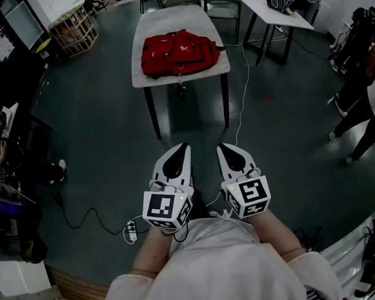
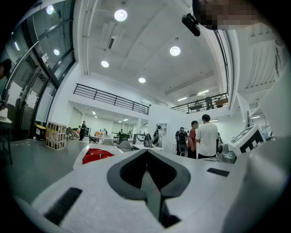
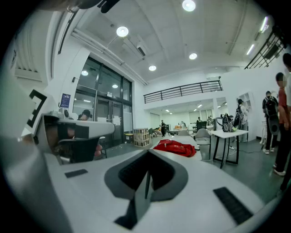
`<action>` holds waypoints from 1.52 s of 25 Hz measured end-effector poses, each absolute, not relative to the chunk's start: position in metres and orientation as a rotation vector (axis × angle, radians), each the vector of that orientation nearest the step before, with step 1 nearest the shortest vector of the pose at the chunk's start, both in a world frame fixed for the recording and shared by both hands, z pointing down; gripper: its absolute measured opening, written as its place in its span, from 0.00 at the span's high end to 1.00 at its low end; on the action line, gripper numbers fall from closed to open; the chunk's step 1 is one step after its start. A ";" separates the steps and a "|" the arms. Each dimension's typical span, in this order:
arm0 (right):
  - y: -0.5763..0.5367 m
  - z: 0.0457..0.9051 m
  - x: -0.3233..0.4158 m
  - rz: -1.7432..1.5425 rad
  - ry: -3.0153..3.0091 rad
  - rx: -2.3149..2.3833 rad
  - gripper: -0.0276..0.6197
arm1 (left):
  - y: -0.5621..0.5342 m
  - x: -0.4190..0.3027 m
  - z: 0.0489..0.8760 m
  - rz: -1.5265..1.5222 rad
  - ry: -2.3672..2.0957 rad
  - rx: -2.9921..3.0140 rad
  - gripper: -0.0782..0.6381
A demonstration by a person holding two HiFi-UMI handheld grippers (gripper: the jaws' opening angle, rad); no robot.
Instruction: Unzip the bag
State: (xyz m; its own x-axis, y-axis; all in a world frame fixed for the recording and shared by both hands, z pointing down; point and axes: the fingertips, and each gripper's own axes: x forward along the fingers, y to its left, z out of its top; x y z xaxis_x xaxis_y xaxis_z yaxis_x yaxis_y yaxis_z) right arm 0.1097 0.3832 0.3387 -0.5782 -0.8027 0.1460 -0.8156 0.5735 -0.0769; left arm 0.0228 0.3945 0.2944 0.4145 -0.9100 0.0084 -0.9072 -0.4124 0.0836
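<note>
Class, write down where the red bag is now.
In the head view, the red bag lies on the grey table at top centre, far ahead of the left gripper and right gripper.

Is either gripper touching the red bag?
No, the left gripper and right gripper are held shut near the person, well short of the bag on the table.

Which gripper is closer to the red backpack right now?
Left, slightly. In the head view the left gripper lines up almost straight with the red backpack; the right gripper is offset to its right. Both are well short of the table.
</note>
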 end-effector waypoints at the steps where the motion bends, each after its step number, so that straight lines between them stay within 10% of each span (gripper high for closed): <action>1: 0.383 0.339 0.110 0.205 -2.702 1.393 0.92 | 0.394 0.023 0.295 -0.056 -1.658 2.579 0.86; 38: 0.150 0.384 0.054 0.401 -2.566 1.494 0.91 | 0.155 -0.056 0.352 0.060 -1.568 2.520 0.86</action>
State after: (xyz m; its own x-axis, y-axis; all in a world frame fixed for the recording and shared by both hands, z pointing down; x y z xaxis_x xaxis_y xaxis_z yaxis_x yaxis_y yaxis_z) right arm 0.0539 0.1502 0.3841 -0.4946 -0.8303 0.2568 -0.8691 0.4694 -0.1559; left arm -0.0564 0.1547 0.3517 0.4456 -0.8865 0.1250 -0.8935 -0.4315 0.1245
